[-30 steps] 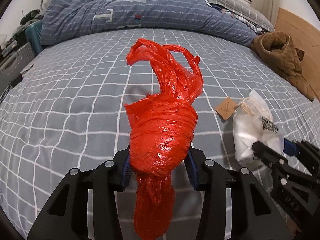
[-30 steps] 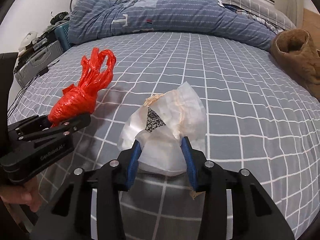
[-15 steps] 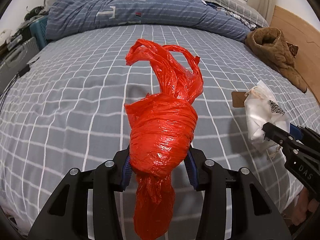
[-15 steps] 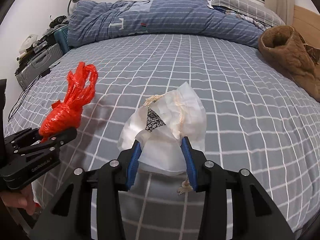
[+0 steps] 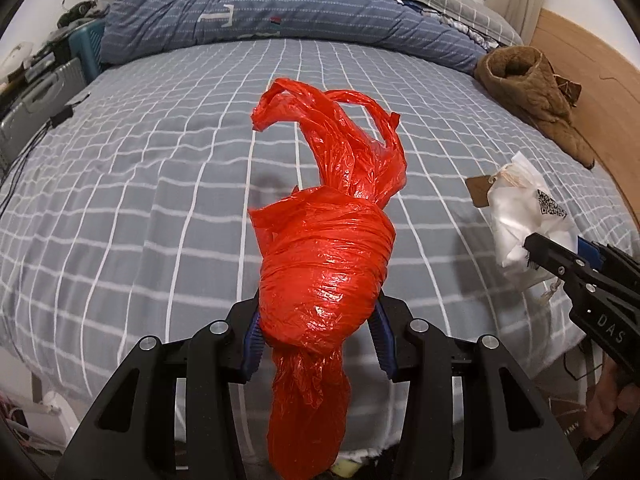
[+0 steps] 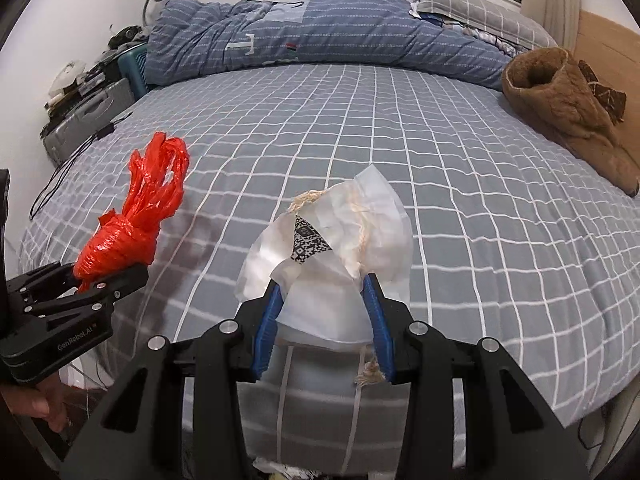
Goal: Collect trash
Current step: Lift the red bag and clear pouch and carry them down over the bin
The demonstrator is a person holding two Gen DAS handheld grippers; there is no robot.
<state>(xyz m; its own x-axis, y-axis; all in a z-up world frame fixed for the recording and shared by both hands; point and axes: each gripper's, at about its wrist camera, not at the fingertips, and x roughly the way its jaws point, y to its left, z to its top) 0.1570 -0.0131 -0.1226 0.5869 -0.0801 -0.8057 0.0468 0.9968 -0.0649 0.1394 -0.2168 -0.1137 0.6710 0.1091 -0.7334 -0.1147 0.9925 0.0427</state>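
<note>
- Suitcase (image 6: 86, 120): grey, hard-shelled, on the floor by the far left corner of the bed; not part of the job
- Left gripper (image 5: 318, 332): jaws at a narrow-to-middling gap, blue pads pressed on both flanks of the red plastic bag (image 5: 324, 276); firm hold
- Red plastic bag: knotted into a tight bundle, loose handles splayed upward, tail hanging below the jaws; clear of the bed (image 5: 140, 200), carried over its near edge
- Bed: grey sheet with white grid; blue striped duvet (image 6: 320, 32) heaped at the far end
- Right gripper (image 6: 324, 320): jaws narrow, blue pads clamped on the white paper wrapper (image 6: 332, 248)
- White paper wrapper: crumpled, printed square code on top, frayed string trailing below; lifted off the sheet, near the bed's front edge
- Brown tag (image 5: 478, 190): lying on the sheet just beside the wrapper in the left wrist view; seemingly trash not yet collected
- Brown garment (image 6: 568, 108): bunched at the far right of the bed, well apart from both grippers
- Step in hand: carry-off of two held pieces, judged about mid-task
- Next move calls for: a bin located, each grip kept until directly over it, then release; return for the tag
- Change from earlier frames: both grippers have drawn back toward the near bed edge; more sheet lies ahead; grips unchanged
</note>
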